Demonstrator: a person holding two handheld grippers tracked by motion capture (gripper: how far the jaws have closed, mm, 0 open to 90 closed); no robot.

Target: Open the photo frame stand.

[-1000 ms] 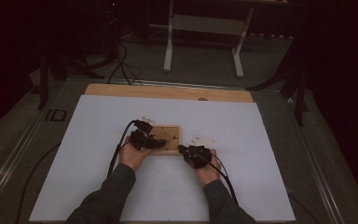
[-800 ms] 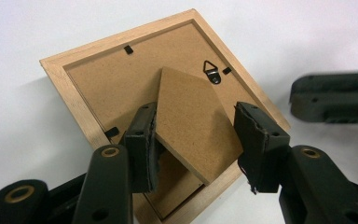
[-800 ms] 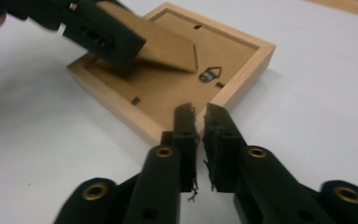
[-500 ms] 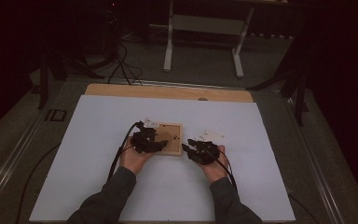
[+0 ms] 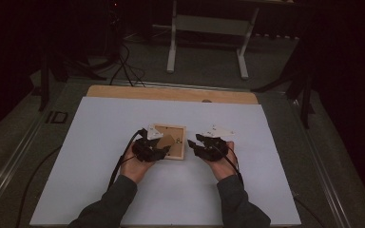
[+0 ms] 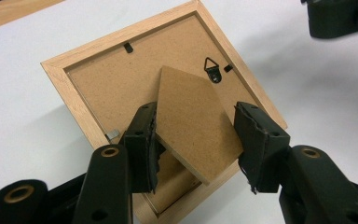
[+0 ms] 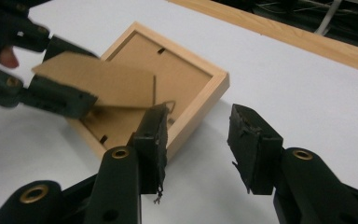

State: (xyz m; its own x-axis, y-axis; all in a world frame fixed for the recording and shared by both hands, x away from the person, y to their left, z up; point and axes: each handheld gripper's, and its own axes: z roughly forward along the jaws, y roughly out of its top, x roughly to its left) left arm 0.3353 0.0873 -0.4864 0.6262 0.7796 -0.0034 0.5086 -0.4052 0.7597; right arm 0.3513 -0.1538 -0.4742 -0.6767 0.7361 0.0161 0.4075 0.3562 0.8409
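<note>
Rising off the frame's right edge, the right gripper (image 5: 200, 144) now hangs just to the right of the wooden picture frame (image 5: 183, 142), where a second ago it sat low against that edge. Its jaws have just been opening and stand apart with nothing between them; in the right gripper view the frame's corner lies beyond the left jaw, untouched.

Left of the frame's centre, the left gripper (image 6: 196, 135) is clamped on the stand flap (image 6: 193, 123), the hinged fibreboard easel leg on the frame's back, with one pad on each side edge. That flap is tilted up off the backing board (image 6: 116, 84) while its lower end stays attached near the frame's near edge.

Outward from there, the frame lies face down and flat on the white table sheet (image 5: 100, 185), near the middle of it. On the backing board, a triangular hanger ring (image 6: 213, 68) sits beyond the flap's tip, a black turn clip (image 6: 128, 47) holds the far rail, and a metal tab (image 6: 113, 134) shows at the left rail.

Judging from this, the stand is partly swung out and the right gripper's share looks finished. Left to do seems to be opening the flap fully and setting the frame upright on it.
</note>
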